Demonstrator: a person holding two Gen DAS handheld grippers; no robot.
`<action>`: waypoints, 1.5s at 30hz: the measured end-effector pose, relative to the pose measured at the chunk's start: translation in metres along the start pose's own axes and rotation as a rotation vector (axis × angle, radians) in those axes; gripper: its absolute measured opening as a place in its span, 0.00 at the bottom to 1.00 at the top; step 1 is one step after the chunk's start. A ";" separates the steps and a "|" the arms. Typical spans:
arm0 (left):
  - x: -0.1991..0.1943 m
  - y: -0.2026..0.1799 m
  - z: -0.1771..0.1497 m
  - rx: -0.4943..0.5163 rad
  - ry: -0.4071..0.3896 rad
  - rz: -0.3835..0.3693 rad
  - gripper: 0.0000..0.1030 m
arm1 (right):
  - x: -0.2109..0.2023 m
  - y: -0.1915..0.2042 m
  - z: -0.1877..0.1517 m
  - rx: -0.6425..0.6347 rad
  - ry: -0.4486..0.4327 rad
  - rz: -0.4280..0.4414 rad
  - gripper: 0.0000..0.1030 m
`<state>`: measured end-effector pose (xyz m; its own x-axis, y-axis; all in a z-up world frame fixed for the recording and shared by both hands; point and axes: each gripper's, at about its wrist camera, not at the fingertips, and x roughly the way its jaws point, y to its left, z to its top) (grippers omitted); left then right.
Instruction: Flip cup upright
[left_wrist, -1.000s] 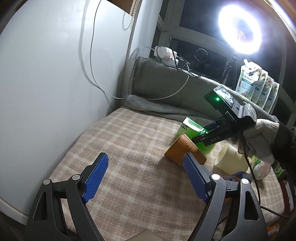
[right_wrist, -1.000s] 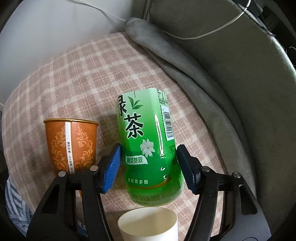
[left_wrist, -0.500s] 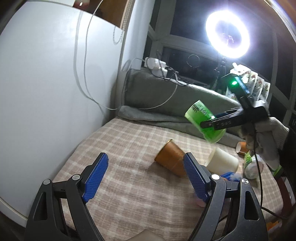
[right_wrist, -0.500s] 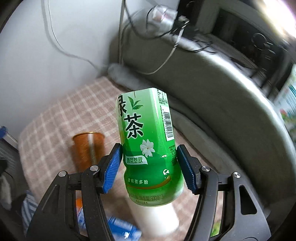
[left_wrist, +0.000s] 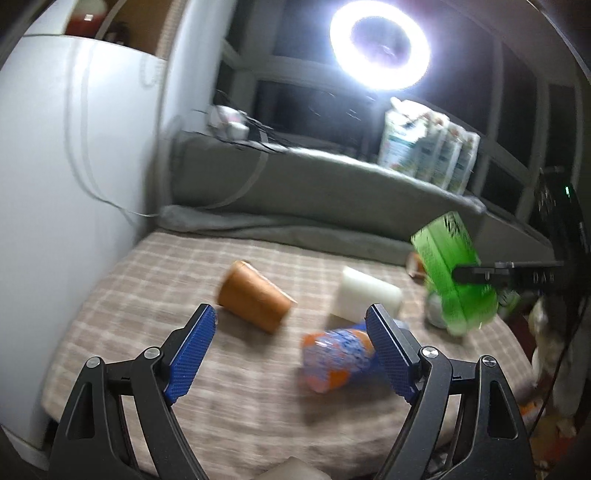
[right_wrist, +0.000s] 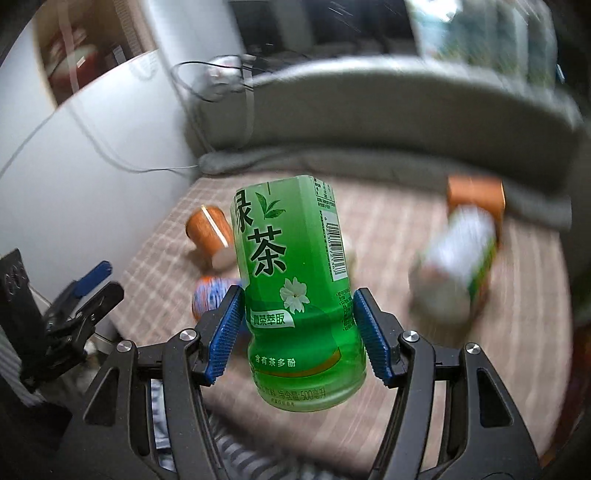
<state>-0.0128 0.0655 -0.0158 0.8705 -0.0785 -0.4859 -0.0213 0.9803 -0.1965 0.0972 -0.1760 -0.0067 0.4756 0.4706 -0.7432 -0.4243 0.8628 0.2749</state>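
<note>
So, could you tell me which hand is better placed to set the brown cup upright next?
Left, probably. The left gripper is open and empty, with the tipped brown cup just ahead of its fingers. The right gripper is shut on the green bottle.

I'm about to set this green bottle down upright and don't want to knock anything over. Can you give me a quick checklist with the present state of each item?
1. Grip: the right gripper is shut on the green tea bottle, a finger on each side. Ok.
2. Bottle clear of the checked cloth: it hangs above it. Ok.
3. Bottle attitude: tilted in the left wrist view. Not ok.
4. Landing spot: brown paper cup, white cup and orange-blue cup lie on their sides nearby. Cannot tell.
5. Left gripper: open, holding nothing. Ok.
6. Picture sharpness: both views are blurred. Not ok.
</note>
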 end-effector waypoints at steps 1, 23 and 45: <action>0.001 -0.004 -0.001 0.004 0.009 -0.013 0.81 | 0.000 -0.008 -0.009 0.040 0.014 0.008 0.62; 0.057 -0.084 -0.024 0.000 0.332 -0.299 0.81 | 0.042 -0.099 -0.079 0.524 0.174 0.188 0.63; 0.105 -0.111 -0.031 -0.206 0.545 -0.374 0.81 | -0.042 -0.102 -0.095 0.284 -0.101 -0.075 0.80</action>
<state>0.0658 -0.0572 -0.0712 0.4675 -0.5376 -0.7018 0.0926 0.8193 -0.5659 0.0476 -0.3013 -0.0616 0.5775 0.4074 -0.7075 -0.1593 0.9062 0.3918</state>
